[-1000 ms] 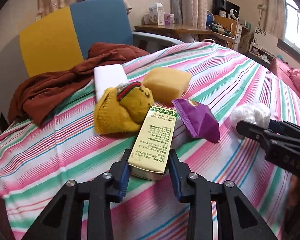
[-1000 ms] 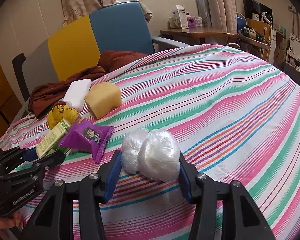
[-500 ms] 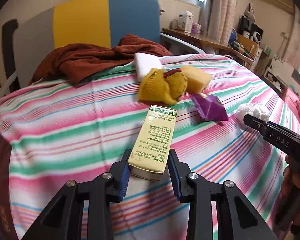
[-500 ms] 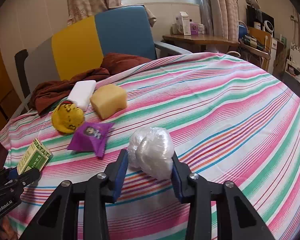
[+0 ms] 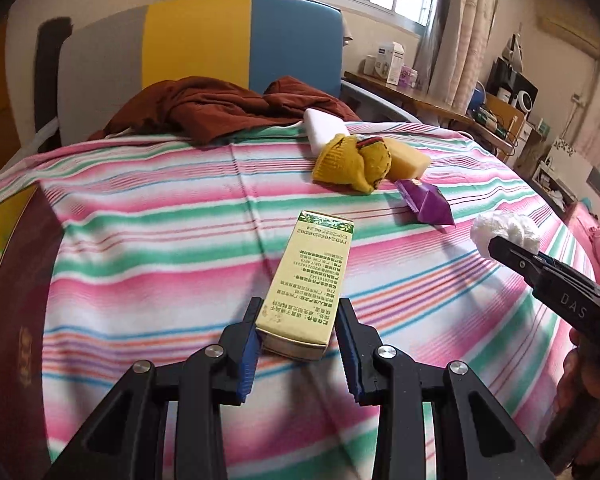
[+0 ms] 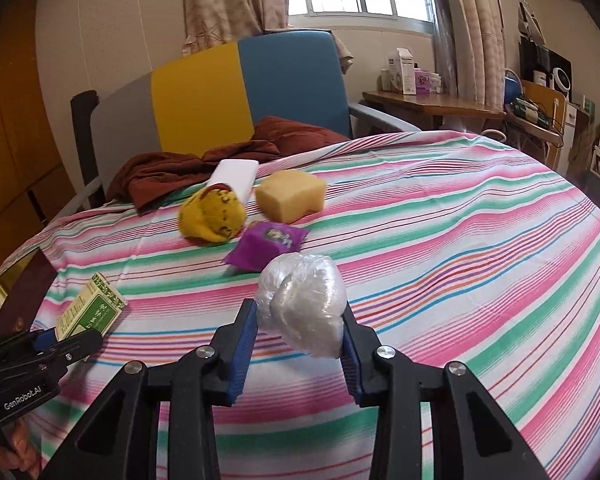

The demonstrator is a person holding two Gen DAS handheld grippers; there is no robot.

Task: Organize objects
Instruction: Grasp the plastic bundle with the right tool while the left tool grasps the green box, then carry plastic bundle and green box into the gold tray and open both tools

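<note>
- Left wrist view: the left gripper (image 5: 296, 332) is clamped on the near end of a green-and-cream box (image 5: 310, 276), which sticks out ahead between the blue pads (image 5: 249, 350) over the striped cloth (image 5: 148, 264).
- Ahead and to the right of it lie a yellow sock (image 5: 350, 162), a yellow sponge (image 5: 408, 162), a white block (image 5: 320, 134) and a purple packet (image 5: 426, 202), close together.
- Far right, the right gripper's tip (image 5: 512, 254) carries a white bundle (image 5: 504, 230).
- Beyond the cloth, a brown garment (image 5: 220, 108) drapes onto a chair (image 5: 204, 40).
- Right wrist view: the right gripper (image 6: 300, 328) has its jaws closing on the clear plastic bundle (image 6: 304, 304), pads pressing both sides.
- Just beyond the bundle sits the packet (image 6: 268, 246); farther on, the sock (image 6: 212, 214), sponge (image 6: 292, 196) and block (image 6: 236, 174).
- Lower left, the left gripper (image 6: 48, 346) holds the box (image 6: 90, 312).
</note>
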